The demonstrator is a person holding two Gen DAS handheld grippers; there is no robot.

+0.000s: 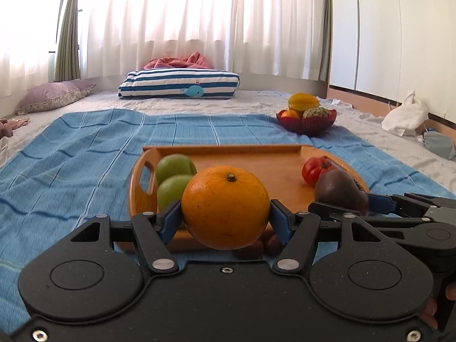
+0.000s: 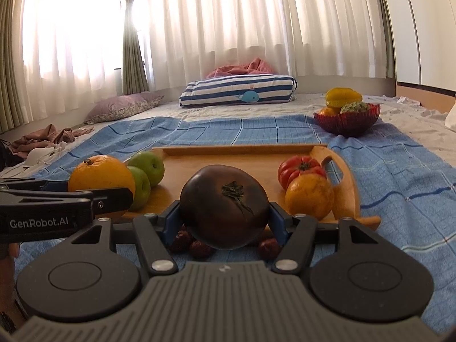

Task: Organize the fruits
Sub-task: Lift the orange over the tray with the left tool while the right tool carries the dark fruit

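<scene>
My left gripper [image 1: 225, 216] is shut on a large orange [image 1: 225, 206], held just above the near edge of a wooden tray [image 1: 256, 159]. My right gripper [image 2: 224, 216] is shut on a dark purple tomato [image 2: 224, 206] over the tray's [image 2: 242, 154] near edge. On the tray lie two green apples [image 1: 175, 175], a red ribbed tomato [image 2: 300, 169] and a second orange [image 2: 309, 196]. In the right wrist view the left gripper [image 2: 94, 199] with its orange [image 2: 99, 178] shows at the left. Several small reddish-brown fruits [image 2: 199, 249] lie on the cloth below.
A blue checked cloth [image 1: 71, 156] covers the bed under the tray. A red bowl [image 1: 306, 121] with a yellow star fruit and other fruit stands at the back right. A striped cushion [image 1: 179, 82], a purple pillow [image 1: 54, 97] and a white bag [image 1: 404, 114] lie farther off.
</scene>
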